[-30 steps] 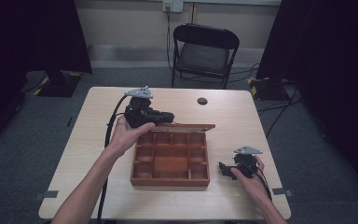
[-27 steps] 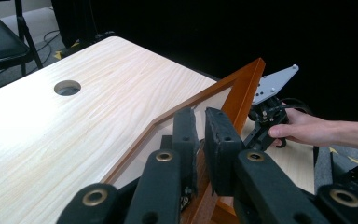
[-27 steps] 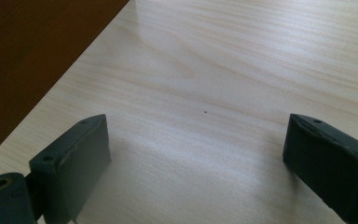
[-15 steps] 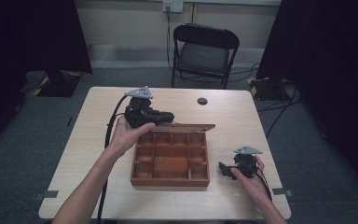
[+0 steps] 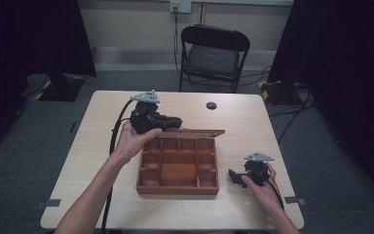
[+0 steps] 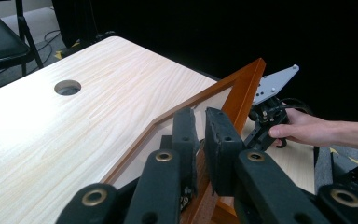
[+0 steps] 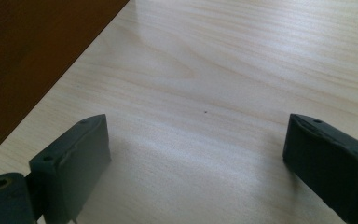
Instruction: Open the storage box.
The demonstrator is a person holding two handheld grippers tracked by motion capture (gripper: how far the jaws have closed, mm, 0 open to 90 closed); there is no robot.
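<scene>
From above, your left tool (image 5: 175,122) sits at the back rim of the wooden box (image 5: 177,165), clamped on its raised lid (image 5: 195,132); the box lies mid-surface (image 5: 78,161).

Along the left tool (image 6: 200,140), the jaws pinch the lid's (image 6: 242,93) edge.

Along the right tool (image 7: 196,154), the jaws gape wide, empty, beside the box (image 7: 32,56).

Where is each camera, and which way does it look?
High view: above the person's side, looking forward and down on the table, box and chair; both forearms show.
Left gripper view: on the left gripper, looking along its jaws, shut on the lid.
Right gripper view: on the right gripper, low over the table; jaws wide apart.
Shared: high and left gripper views both show the right gripper and the table's hole.
</scene>
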